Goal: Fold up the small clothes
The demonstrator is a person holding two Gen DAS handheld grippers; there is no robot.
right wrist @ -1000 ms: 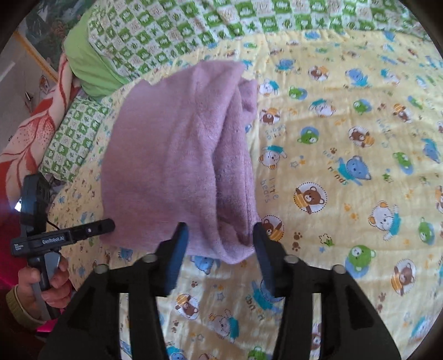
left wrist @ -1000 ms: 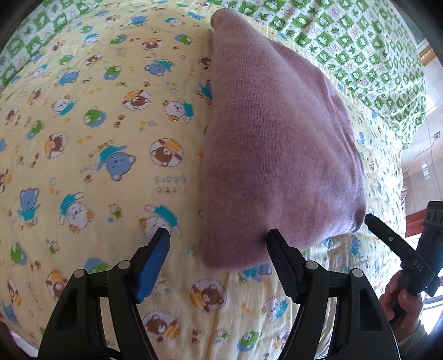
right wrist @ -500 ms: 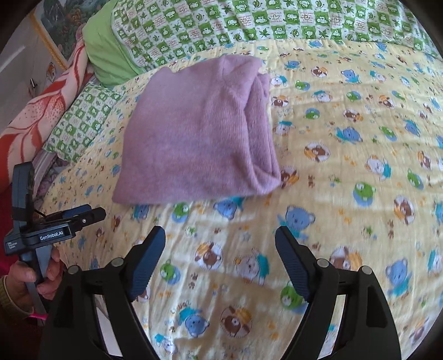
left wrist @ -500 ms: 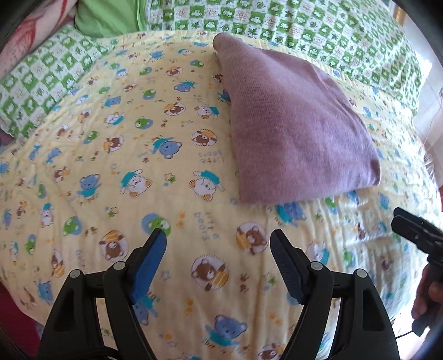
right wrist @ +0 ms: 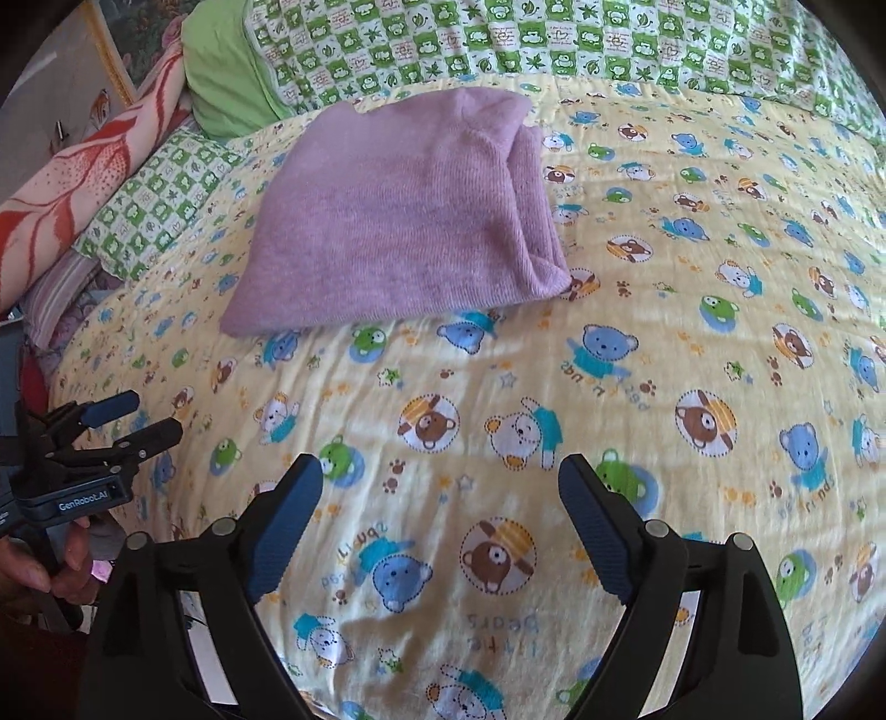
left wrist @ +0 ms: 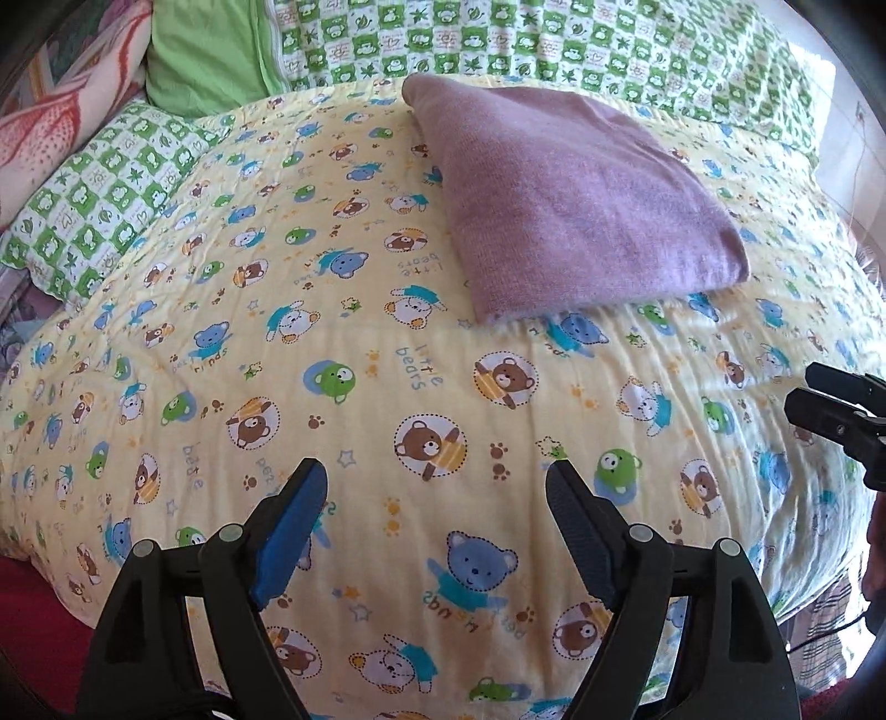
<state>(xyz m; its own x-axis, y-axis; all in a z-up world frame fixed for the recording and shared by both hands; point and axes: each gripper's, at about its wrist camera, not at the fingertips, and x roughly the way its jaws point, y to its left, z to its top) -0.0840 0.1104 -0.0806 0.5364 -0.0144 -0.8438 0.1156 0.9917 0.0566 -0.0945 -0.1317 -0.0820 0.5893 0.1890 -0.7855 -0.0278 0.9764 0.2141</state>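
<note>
A purple knitted garment lies folded into a rough rectangle at the far side of the yellow bear-print quilt. My left gripper hovers over bare quilt well short of the garment, its jaws opening with nothing between them. My right gripper is likewise back from the garment over the quilt, jaws opening and empty. Each gripper also shows at the edge of the other's view: the right gripper and the left gripper, the latter held by a hand.
A green checked cover runs along the far side, with a plain green pillow and a red-patterned blanket at the left. The quilt's edge drops off near both grippers.
Both grippers let go of the purple garment, opened wider and drew back toward the near edge of the quilt. The garment now lies flat and folded, farther away.
</note>
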